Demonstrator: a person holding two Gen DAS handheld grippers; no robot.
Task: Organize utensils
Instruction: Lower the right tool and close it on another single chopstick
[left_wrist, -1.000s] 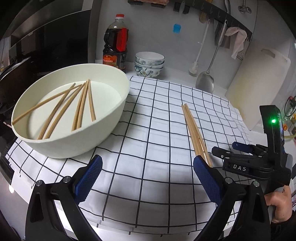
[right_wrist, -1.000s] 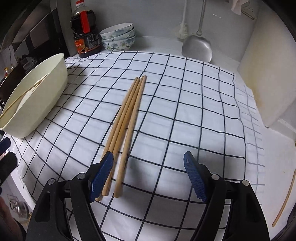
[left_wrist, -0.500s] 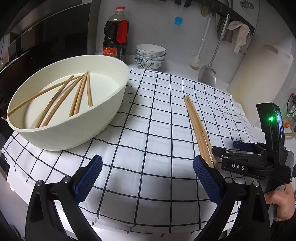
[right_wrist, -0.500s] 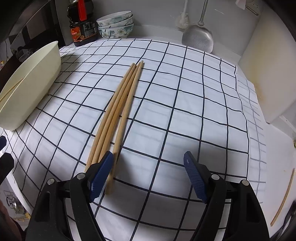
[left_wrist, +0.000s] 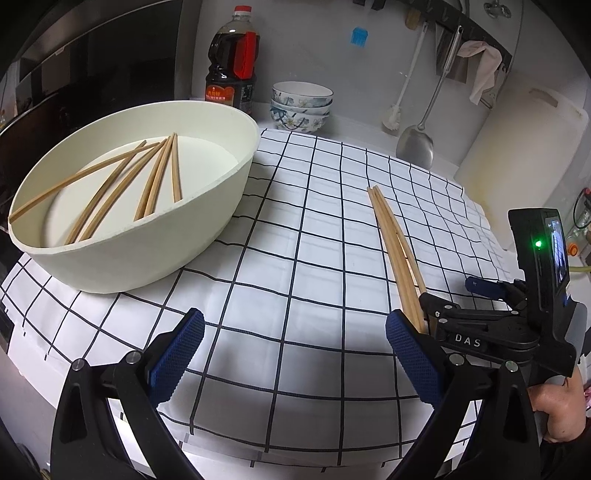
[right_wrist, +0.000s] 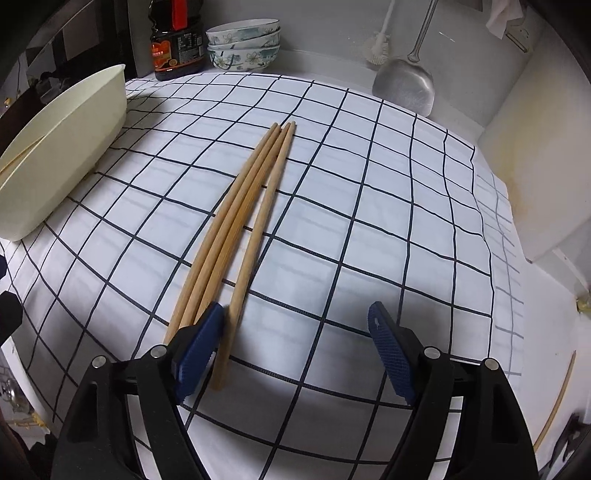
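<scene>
Three wooden chopsticks (right_wrist: 240, 221) lie side by side on the checked cloth (right_wrist: 369, 192); they also show in the left wrist view (left_wrist: 395, 243). My right gripper (right_wrist: 295, 350) is open, low over their near ends, its left pad (right_wrist: 201, 347) touching them; the rightmost chopstick lies just inside the jaws. A cream oval bowl (left_wrist: 184, 240) at the left holds several chopsticks (left_wrist: 155, 184). My left gripper (left_wrist: 295, 354) is open and empty above the cloth, in front of the bowl. The right gripper shows in the left view (left_wrist: 480, 310).
A dark sauce bottle (left_wrist: 232, 70) and stacked patterned bowls (left_wrist: 301, 107) stand at the back. A metal spatula (left_wrist: 415, 146) and a brush (left_wrist: 393, 118) lean on the wall. A white cutting board (left_wrist: 517, 147) stands right. One loose chopstick (right_wrist: 557, 395) lies off the cloth, far right.
My right gripper has moved forward and down onto the near ends of the three chopsticks. My left gripper has drawn back slightly; the bowl sits a little farther away.
</scene>
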